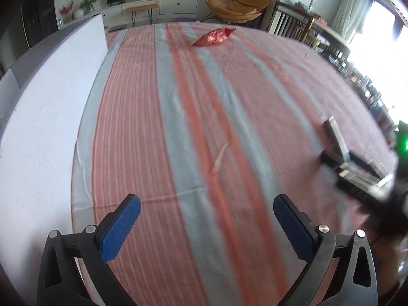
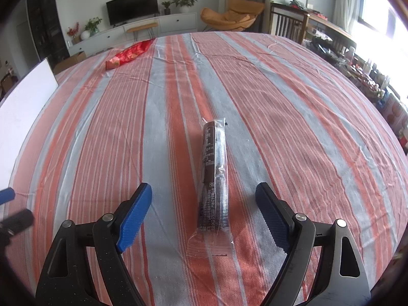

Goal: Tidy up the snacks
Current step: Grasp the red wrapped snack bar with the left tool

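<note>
Snacks are what is left on the striped tablecloth [image 2: 293, 117]. On the left a white board [image 2: 23, 107] stands along the table's edge, and the left gripper [image 1: 207, 209] hangs over bare cloth with its blue pads spread wide and nothing between them. Farther back, toward the left of the table, lies a red foil snack bag [image 2: 130, 53], puffed and crinkly; I would guess it is light, slippery and easy to crush, so best pinched gently across its middle or by a sealed end. Nearer, about the middle, a dark brown snack pack [image 2: 213, 176] in clear wrap lies lengthwise, pointing away. It looks long, narrow, fairly stiff and light, though the wrap may slide under the pads. The right gripper [image 2: 204, 196] stands over its near half, fingers well apart on either side and not touching it. Closing across the narrow width near the middle seems the surest hold.
</note>
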The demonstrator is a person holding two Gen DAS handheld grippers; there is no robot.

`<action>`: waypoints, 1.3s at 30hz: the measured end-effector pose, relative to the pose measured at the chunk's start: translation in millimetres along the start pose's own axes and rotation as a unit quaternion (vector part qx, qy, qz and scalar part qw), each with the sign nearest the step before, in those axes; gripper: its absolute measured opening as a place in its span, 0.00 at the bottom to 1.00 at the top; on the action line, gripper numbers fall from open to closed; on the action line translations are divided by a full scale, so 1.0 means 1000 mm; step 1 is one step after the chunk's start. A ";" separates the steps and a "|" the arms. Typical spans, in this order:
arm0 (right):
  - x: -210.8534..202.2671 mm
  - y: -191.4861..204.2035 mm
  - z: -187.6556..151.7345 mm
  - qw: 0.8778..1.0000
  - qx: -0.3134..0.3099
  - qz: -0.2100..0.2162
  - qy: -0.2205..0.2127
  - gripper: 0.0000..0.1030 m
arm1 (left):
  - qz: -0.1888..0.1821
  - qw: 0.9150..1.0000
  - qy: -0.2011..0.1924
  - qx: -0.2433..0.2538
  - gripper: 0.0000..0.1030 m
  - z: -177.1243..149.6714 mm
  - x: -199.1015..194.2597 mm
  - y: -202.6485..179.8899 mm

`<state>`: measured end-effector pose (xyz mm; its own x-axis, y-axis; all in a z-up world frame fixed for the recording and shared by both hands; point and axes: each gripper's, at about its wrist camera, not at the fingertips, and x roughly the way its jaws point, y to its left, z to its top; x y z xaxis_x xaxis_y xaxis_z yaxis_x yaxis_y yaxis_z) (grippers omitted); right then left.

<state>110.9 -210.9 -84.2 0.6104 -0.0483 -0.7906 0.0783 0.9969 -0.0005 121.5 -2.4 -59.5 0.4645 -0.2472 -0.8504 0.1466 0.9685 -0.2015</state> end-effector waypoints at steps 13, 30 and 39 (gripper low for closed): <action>0.000 0.000 0.000 1.000 0.000 0.000 0.000 0.83 | -0.039 0.995 -0.034 0.085 1.00 0.132 -0.019 -0.035; 0.003 0.005 -0.001 1.000 -0.003 0.001 0.001 0.85 | 0.065 0.988 -0.008 0.140 0.99 0.280 0.141 -0.033; 0.005 0.006 0.000 1.000 -0.003 0.003 0.001 0.87 | 0.052 0.996 0.010 0.072 0.33 0.287 0.189 -0.005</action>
<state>114.9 -204.8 -88.3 0.6090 -0.0423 -0.7921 0.0693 0.9976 0.0000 459.6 -62.7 -79.9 0.4668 -0.1438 -0.8726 0.2222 0.9741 -0.0416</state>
